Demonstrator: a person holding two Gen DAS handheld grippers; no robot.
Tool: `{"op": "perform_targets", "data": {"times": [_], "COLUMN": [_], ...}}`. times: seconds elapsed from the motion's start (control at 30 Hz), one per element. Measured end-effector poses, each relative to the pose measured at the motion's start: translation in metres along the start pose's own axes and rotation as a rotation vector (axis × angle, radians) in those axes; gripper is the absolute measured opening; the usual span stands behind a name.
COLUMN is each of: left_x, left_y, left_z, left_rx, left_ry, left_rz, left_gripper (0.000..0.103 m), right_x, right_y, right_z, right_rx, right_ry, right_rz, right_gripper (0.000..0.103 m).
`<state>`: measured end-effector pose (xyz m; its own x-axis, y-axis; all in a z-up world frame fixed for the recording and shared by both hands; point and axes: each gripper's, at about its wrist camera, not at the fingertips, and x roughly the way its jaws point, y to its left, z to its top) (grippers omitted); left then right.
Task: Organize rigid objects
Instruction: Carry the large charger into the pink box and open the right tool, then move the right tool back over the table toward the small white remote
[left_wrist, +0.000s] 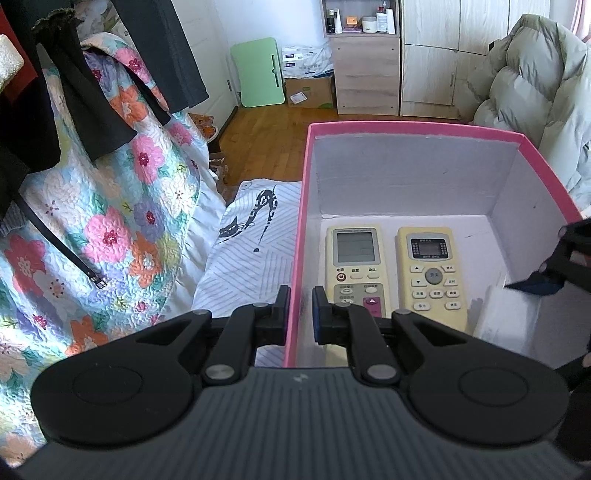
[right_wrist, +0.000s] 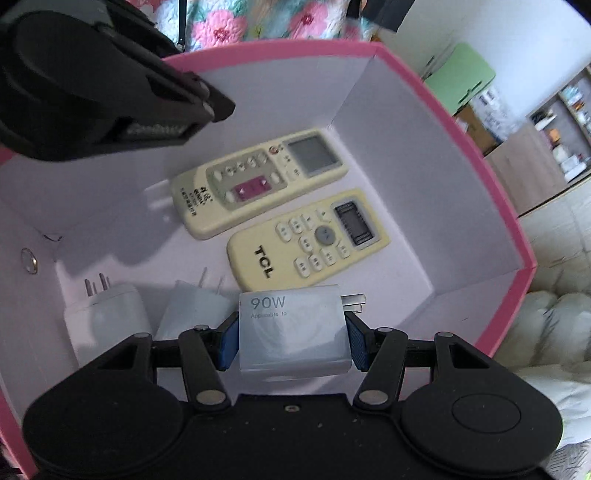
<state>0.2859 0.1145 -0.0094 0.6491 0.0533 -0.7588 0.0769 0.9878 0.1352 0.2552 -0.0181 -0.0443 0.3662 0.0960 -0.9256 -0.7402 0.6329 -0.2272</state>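
Observation:
A pink box with white inner walls holds two cream remotes side by side, one with a magenta button patch and a TCL one. My left gripper is shut on the box's left wall, one finger outside and one inside. My right gripper points down into the box, shut on a white 90W charger with its prongs to the right, just in front of the TCL remote. Two more white chargers lie to its left on the box floor.
A floral quilt hangs at the left and a cat-print sheet lies beside the box. A puffy pale coat rises behind the box at the right. Wooden cabinets and a green board stand across the floor.

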Motion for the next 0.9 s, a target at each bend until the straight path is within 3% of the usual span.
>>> {"op": "perform_targets", "data": {"times": [0.17,0.27,0.3,0.37,0.43,0.57,0.67,0.73,0.83,0.9], "left_x": [0.0,0.001,0.001,0.0,0.0,0.002,0.002,0.001,0.001,0.001], "left_y": [0.0,0.002,0.001,-0.001,-0.002,0.0,0.001,0.001,-0.002,-0.003], "left_z": [0.0,0.001,0.001,0.0,0.001,0.0,0.001,0.001,0.0,0.0], "left_rx": [0.006,-0.004,0.005,0.008,0.02,0.009,0.011,0.01,0.027,0.026], "left_ry": [-0.001,0.001,0.002,-0.001,-0.003,-0.001,0.0,0.001,0.006,0.006], "left_rz": [0.001,-0.005,-0.002,0.0,0.011,0.003,0.006,0.008,0.016,0.016], "left_gripper": [0.011,0.011,0.011,0.011,0.011,0.011,0.011,0.011,0.011,0.011], "right_x": [-0.005,-0.011,-0.013,-0.024,-0.044,-0.095,-0.13,-0.146,-0.157,-0.165], "right_y": [0.011,0.026,0.027,0.023,0.013,-0.02,-0.035,-0.044,-0.05,-0.052], "right_z": [-0.004,-0.011,-0.012,-0.015,-0.022,-0.045,-0.081,-0.107,-0.138,-0.161], "right_rx": [-0.044,-0.102,-0.087,-0.043,0.014,0.207,0.336,0.407,0.527,0.594], "right_ry": [0.027,0.087,0.084,0.025,-0.065,-0.297,-0.465,-0.514,-0.448,-0.464], "right_rz": [0.064,0.207,0.187,0.133,0.14,0.148,0.125,0.078,-0.043,-0.067], "right_gripper": [0.062,0.061,0.062,0.066,0.066,0.068,0.072,0.073,0.073,0.073]}}
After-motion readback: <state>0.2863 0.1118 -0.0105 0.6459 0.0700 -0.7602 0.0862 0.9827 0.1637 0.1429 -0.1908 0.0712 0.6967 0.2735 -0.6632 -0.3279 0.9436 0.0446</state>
